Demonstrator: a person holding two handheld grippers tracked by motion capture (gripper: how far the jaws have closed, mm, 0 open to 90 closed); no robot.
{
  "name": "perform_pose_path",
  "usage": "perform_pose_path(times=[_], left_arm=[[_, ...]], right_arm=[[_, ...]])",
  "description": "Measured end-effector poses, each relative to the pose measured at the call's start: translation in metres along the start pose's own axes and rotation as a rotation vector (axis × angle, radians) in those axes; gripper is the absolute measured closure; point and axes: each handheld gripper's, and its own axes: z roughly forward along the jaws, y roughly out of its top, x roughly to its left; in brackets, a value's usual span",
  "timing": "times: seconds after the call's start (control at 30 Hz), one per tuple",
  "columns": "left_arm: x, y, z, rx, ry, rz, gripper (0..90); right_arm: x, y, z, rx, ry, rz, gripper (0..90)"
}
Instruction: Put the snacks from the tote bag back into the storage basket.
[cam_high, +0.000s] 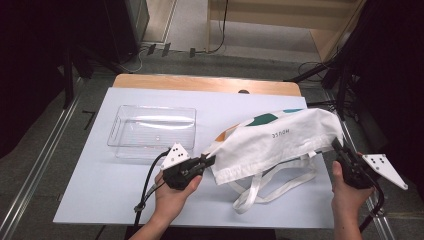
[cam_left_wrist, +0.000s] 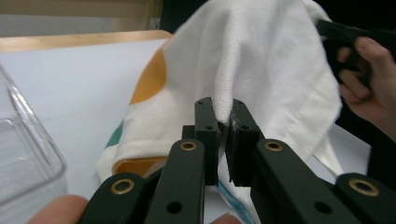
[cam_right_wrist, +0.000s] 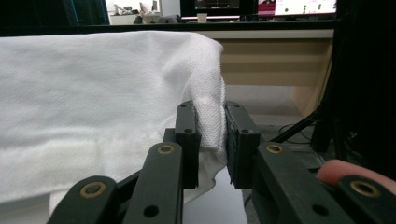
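White cloth tote bag (cam_high: 280, 140) held up off the bench (cam_high: 100, 190) between both grippers, stretched roughly across the right half, sagging a bit in the middle. Left gripper (cam_high: 207, 161) sits near the bench's centre toward the front edge, jaws pinched narrow on the bag's left end; in the left gripper view the left gripper (cam_left_wrist: 223, 135) has a fold of white fabric (cam_left_wrist: 261, 70) clamped between the jaws, with orange and teal print patches showing on the cloth to the left. Right gripper (cam_high: 337, 146) is at the bench's right edge, jaws closed on the bag's right corner; in the right gripper view the right gripper (cam_right_wrist: 212, 140) has a bunched fold of the cloth (cam_right_wrist: 93, 102) squeezed between the pads, rest of the cloth spread out to the left. Small dark lettering on the bag's top face, too small to read for sure. Bag's white straps (cam_high: 265, 187) hang down and loop onto the bench surface near the front edge, between the two hands. Left hand (cam_high: 172, 197) and right hand (cam_high: 345, 192) come in from the bottom. Clear plastic tray (cam_high: 152, 131) stands on the left-centre of the bench, just behind the left gripper, apart from the bag; its corner (cam_left_wrist: 28, 154) shows at the left gripper view's left side. Grey three-cornered plates on both grippers, cable trailing from the left one toward the front edge.
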Motion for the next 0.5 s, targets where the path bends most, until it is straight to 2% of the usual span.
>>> perform_pose_path(times=[0.03,0.07,0.1,0.13,0.17,0.2,0.23,0.27,0.33,0.37,0.4,0.5], left_arm=[[0.0,0.0,0.0,0.0,0.0,0.0,85.7],[0.007,0.004,0.005,-0.004,0.041,-0.027,85.6],[0.007,0.004,0.005,-0.004,0.041,-0.027,85.4],[0.011,0.006,0.009,0.014,0.067,-0.028,85.1],[0.011,0.006,0.009,0.014,0.067,-0.028,84.5],[0.012,0.005,0.01,0.02,0.075,-0.015,83.2],[0.012,0.005,0.01,0.02,0.075,-0.015,80.8],[0.011,0.002,0.008,0.01,0.088,-0.008,77.6],[0.012,0.0,0.007,0.01,0.095,0.0,73.6],[0.012,0.0,0.007,0.01,0.095,0.0,71.4],[0.012,-0.002,0.007,0.019,0.094,-0.002,70.1],[0.009,-0.007,0.009,0.034,0.088,-0.001,67.0]], right_arm=[[0.0,0.0,0.0,0.0,0.0,0.0,78.9],[0.0,0.0,-0.006,0.019,-0.004,-0.067,78.7],[0.0,0.0,-0.006,0.019,-0.004,-0.067,78.7],[-0.003,-0.003,-0.003,0.1,0.048,-0.092,78.0],[-0.003,-0.003,-0.003,0.1,0.048,-0.092,78.0],[-0.007,-0.004,0.001,0.143,0.087,-0.069,74.2],[-0.007,-0.004,0.001,0.143,0.087,-0.069,74.2],[-0.009,0.001,0.002,0.138,0.111,-0.05,56.8],[-0.009,0.012,0.006,0.13,0.129,-0.018,37.8],[-0.009,0.012,0.006,0.13,0.129,-0.018,37.8],[-0.009,0.022,0.017,0.14,0.135,-0.005,27.0],[-0.011,0.025,0.044,0.203,0.136,0.004,22.6]])
